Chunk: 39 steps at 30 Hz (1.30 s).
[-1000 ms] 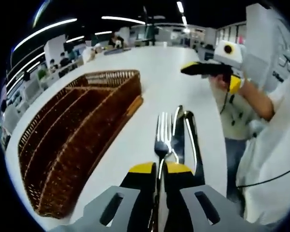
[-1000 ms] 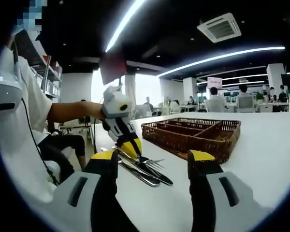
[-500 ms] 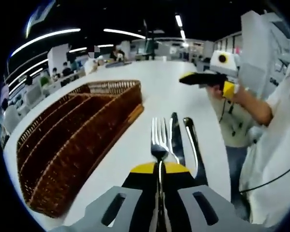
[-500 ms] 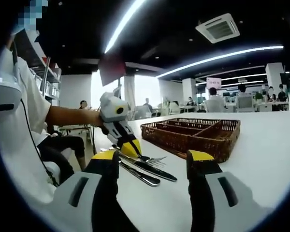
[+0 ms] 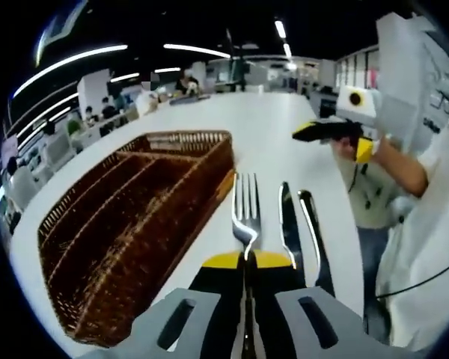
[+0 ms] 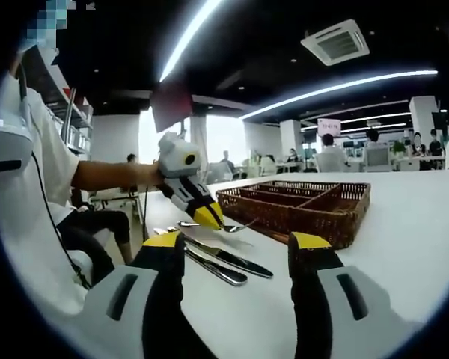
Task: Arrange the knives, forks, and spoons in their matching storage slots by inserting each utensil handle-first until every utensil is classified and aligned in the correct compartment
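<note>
My left gripper [image 5: 246,262] pinches the fork [image 5: 245,213], tines toward twelve o'clock, lifted above the white table [image 5: 269,127]. The knife [image 5: 290,228] and spoon [image 5: 313,224] lie at one o'clock; the wicker tray [image 5: 135,224] at ten. My right gripper [image 6: 236,247] hangs spread.
</note>
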{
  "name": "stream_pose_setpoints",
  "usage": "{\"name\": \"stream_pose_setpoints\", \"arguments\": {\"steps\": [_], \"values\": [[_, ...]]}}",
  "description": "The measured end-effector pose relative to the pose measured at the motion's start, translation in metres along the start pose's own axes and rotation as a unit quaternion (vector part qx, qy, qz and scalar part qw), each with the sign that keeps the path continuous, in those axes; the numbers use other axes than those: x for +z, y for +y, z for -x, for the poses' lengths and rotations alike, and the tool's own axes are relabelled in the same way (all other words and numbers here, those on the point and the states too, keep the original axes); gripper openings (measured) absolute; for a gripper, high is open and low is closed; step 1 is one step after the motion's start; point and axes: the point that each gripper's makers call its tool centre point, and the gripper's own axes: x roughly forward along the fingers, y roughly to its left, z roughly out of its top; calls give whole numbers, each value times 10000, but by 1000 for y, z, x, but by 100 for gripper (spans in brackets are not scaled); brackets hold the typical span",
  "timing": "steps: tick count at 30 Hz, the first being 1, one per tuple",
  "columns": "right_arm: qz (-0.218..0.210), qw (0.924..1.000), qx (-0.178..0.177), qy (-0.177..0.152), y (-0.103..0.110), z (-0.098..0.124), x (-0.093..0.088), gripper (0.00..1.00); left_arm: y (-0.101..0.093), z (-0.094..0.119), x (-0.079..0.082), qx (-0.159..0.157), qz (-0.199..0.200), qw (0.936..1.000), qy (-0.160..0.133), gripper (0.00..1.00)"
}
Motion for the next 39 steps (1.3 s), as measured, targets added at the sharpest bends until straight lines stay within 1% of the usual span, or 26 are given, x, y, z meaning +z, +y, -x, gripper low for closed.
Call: {"name": "stream_pose_setpoints", "arguments": {"steps": [4, 5, 8, 12, 15, 20, 22, 23, 25, 28, 29, 30, 32, 33, 34, 39], "values": [[-6, 10000, 42, -11, 3, -2, -1, 57, 9, 6, 3, 79, -13, 10000, -16, 3], [-2, 10000, 43, -11, 3, -2, -1, 57, 13, 10, 7, 135, 22, 9999, -87, 3], [-12, 10000, 53, -18, 3, -2, 0, 57, 16, 13, 9, 144, 43, 9998, -95, 3], [0, 10000, 51, -46, 3, -2, 3, 57, 26, 20, 13, 304, -34, 9994, -147, 2], [0, 10000, 57, -34, 4, -3, 2, 57, 32, 24, 14, 345, 94, 9992, -183, 2], [10, 10000, 78, -19, 6, -5, 1, 57, 24, 17, 6, 242, 64, 9996, -88, 2], [9, 10000, 91, -4, 6, -6, 1, 57, 20, 11, 2, 157, 175, 9997, -96, 3], [-3, 9999, 106, -5, 7, -6, 1, 57, 20, 6, -2, 183, 174, 9996, -115, 3], [15, 9999, 103, -3, 7, -7, 2, 57, 19, 2, -6, 134, 208, 9997, -91, 3], [17, 9999, 104, 0, 8, -6, 3, 57, 16, -3, -9, 58, 286, 9995, -84, 3], [23, 10000, 95, 0, 7, -6, 4, 57, 17, -3, -9, 96, 285, 9995, -113, 3], [20, 10000, 91, -2, 7, -5, 4, 57, 15, -3, -9, 13, 333, 9994, -108, 3], [19, 10000, 81, -24, 6, -5, 6, 57, 16, -5, -10, 42, 344, 9993, -116, 3], [10, 10000, 83, -30, 6, -5, 6, 57, 15, -7, -14, -29, 368, 9993, -46, 3], [9, 10000, 84, -32, 6, -5, 6, 57, 16, -7, -14, 16, 362, 9993, -71, 3], [38, 9999, 101, 6, 6, -7, 5, 57, 16, -7, -16, -28, 406, 9992, -55, 3]]}}
